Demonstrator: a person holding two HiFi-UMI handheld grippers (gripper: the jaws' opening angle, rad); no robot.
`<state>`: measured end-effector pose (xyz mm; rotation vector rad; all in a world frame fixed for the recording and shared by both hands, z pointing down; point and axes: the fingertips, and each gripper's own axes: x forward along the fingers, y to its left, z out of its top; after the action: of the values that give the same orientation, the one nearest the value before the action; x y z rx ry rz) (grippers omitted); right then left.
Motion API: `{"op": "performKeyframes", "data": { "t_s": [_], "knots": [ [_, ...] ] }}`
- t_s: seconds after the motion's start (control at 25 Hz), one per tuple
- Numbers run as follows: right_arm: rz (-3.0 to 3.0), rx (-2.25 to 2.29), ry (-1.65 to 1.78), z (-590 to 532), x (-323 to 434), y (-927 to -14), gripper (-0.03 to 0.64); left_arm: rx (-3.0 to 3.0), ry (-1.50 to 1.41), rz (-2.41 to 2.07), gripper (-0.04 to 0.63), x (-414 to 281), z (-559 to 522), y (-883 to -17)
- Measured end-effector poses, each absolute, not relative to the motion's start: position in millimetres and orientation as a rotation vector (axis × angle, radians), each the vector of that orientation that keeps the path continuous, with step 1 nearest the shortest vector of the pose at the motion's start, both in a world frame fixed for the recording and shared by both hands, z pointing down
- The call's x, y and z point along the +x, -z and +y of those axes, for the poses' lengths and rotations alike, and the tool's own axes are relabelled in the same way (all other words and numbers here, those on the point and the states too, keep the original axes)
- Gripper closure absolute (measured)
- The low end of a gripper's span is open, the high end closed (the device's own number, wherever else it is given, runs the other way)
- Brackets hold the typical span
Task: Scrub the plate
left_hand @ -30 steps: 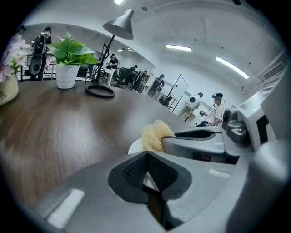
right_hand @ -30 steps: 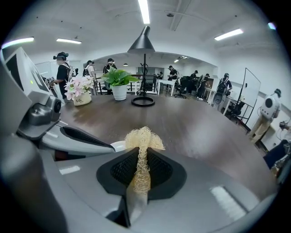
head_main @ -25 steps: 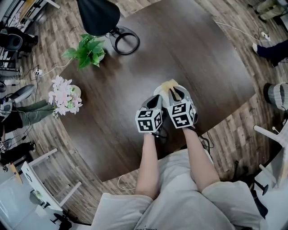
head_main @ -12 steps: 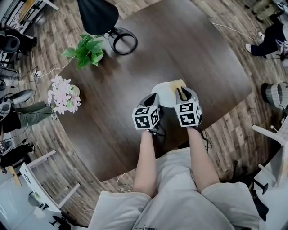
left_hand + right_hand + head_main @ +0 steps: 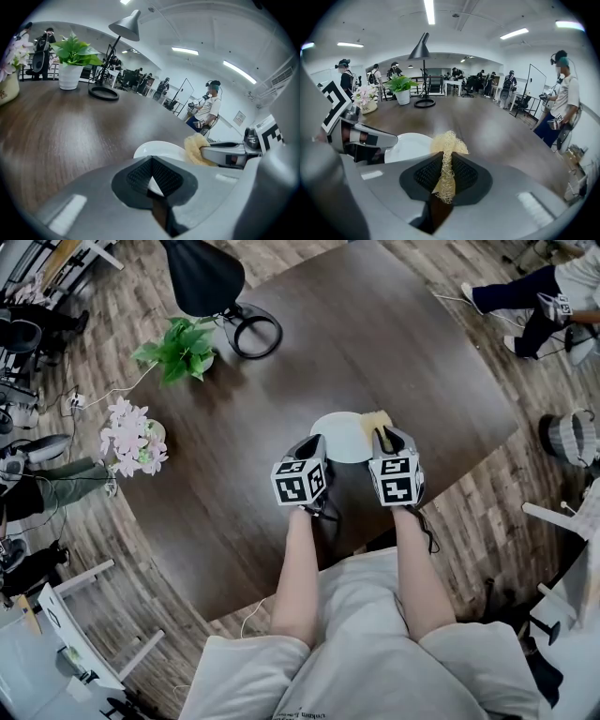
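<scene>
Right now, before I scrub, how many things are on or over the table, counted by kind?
plate: 1
scrub pad: 1
potted plants: 2, the green plant and the pink flowers
lamp: 1
Total: 5

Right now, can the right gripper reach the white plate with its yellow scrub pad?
Probably yes. The right gripper, shut on the yellow scrub pad, sits right by the white plate, with nothing between them. The left gripper clamps the plate's near rim, leaving its middle bare.
</scene>
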<state>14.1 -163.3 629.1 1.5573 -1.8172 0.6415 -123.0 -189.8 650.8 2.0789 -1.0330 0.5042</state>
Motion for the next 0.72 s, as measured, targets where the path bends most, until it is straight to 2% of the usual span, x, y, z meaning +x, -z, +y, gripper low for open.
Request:
{"op": "performKeyframes", "data": {
  "t_s": [0.72],
  "knots": [
    [-1.831, 1.474, -0.624, -137, -7, -633, 0.543, 2.06, -0.427, -1.038, 0.595, -133, -181, -647]
  ]
}}
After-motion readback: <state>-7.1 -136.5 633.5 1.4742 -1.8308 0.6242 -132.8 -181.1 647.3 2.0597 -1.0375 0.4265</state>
